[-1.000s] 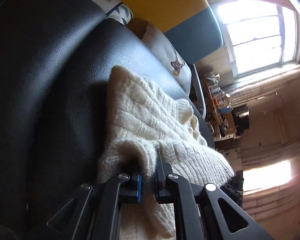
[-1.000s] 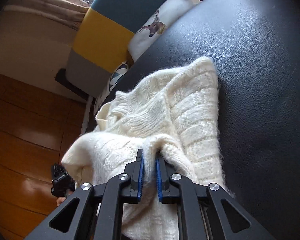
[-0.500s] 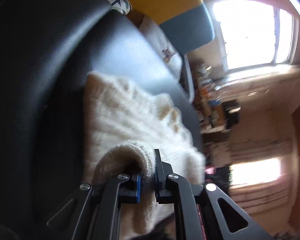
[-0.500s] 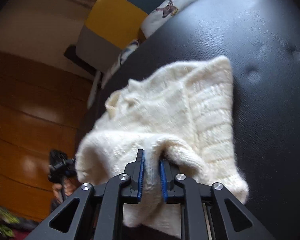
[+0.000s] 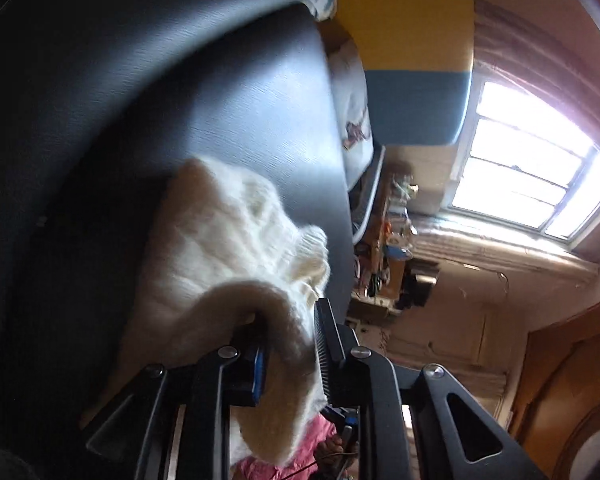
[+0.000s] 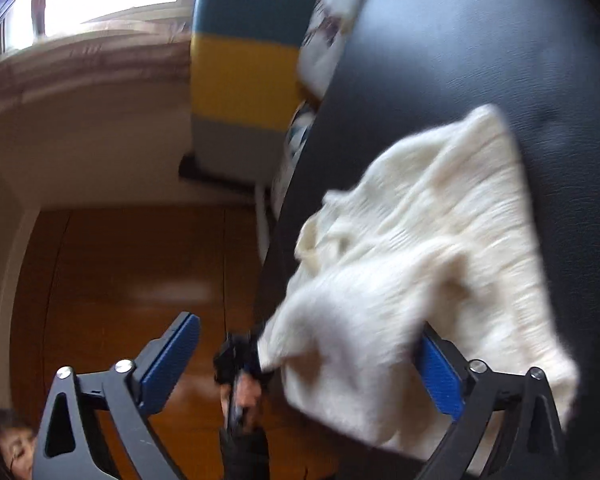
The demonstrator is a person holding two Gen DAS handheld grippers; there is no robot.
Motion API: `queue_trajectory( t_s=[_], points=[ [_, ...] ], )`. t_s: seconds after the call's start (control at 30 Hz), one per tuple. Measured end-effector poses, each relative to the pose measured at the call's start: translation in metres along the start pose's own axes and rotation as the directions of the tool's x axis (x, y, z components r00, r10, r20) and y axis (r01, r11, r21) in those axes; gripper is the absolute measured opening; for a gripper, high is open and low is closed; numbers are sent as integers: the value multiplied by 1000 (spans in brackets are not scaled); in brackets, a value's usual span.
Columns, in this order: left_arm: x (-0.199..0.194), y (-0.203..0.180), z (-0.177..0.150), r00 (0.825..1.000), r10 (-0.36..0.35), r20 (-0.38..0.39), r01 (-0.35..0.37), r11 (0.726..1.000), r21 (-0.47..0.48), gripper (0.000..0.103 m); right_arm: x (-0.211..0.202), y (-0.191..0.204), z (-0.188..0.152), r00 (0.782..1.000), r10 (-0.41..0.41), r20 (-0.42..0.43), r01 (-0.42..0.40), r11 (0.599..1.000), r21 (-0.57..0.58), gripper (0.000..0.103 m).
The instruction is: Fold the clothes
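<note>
Cream wool, thick and ribbed, makes up the sweater [image 6: 440, 248] that lies bunched on the black leather seat [image 6: 500, 60], its far corner flat on the leather and its near part heaped and hanging toward the seat's edge. In the right wrist view the right gripper [image 6: 306, 354] stands wide apart; its blue-padded left finger [image 6: 170, 360] is out over the wooden floor [image 6: 120, 280], clear of the cloth, while the right finger [image 6: 438, 376] sits against the underside of the sweater's near fold, which drapes over it. Nothing is pinched between them.

In the left wrist view the left gripper [image 5: 290, 348] has its fingers a little apart with a thick roll of the sweater [image 5: 228, 248] running between them; the knit touches both pads, though motion blur makes the firmness of the hold hard to judge. The rest of the sweater spreads away over the seat [image 5: 220, 100].

Beyond the seat stands a chair back [image 6: 244, 80] in bands of teal, yellow and grey, with a printed cushion [image 5: 352, 108] beside it. A bright window [image 5: 528, 172] lights the room. Low in the right wrist view, a hand holding the other black gripper [image 6: 240, 364] shows under the sweater's hanging edge. Pink cloth [image 5: 284, 460] shows at the bottom of the left wrist view.
</note>
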State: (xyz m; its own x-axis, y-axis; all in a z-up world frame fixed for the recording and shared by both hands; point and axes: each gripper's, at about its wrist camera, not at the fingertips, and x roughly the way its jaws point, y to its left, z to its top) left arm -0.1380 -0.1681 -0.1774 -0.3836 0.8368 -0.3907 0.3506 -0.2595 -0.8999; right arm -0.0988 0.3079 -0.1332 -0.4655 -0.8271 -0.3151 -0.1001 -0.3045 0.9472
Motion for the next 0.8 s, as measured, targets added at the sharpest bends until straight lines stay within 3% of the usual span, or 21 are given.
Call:
queue_trajectory(
  t_s=[0.1, 0.17, 0.27, 0.37, 0.53, 0.6, 0.67, 0.73, 0.8],
  points=[
    [-4, -7, -1, 1000, 8, -12, -8, 1000, -2, 19, 0, 9, -1, 998, 15, 62, -14, 1000, -14, 102],
    [-17, -5, 0, 1000, -1, 12, 1, 1000, -19, 19, -20, -3, -7, 981, 64, 180, -73, 996, 45, 102],
    [-40, -4, 1, 998, 26, 54, -26, 1000, -5, 19, -21, -16, 1, 956, 74, 283, -107, 989, 103, 102],
    [-67, -12, -2, 985, 117, 126, -127, 989, 75, 19, -19, -16, 2, 956, 56, 289, -94, 988, 121, 102],
    [-94, -13, -9, 943, 259, 206, -300, 933, 198, 19, -32, 9, 1, 960, 62, 272, -74, 997, 38, 103],
    [-91, -10, -13, 942, 270, 201, -313, 923, 224, 19, -37, 17, 3, 963, 20, 268, -16, 1000, -15, 103],
    [-87, -6, -17, 940, 281, 195, -325, 912, 251, 19, -42, 29, 0, 966, -72, 250, 94, 993, -78, 103],
    [-84, -3, -21, 937, 292, 190, -336, 900, 277, 19, -40, 39, -7, 950, -196, 243, 237, 960, -151, 103],
    [-80, 0, -25, 935, 303, 185, -347, 887, 303, 19, -39, 43, -18, 919, -309, 247, 363, 906, -218, 103]
  ],
)
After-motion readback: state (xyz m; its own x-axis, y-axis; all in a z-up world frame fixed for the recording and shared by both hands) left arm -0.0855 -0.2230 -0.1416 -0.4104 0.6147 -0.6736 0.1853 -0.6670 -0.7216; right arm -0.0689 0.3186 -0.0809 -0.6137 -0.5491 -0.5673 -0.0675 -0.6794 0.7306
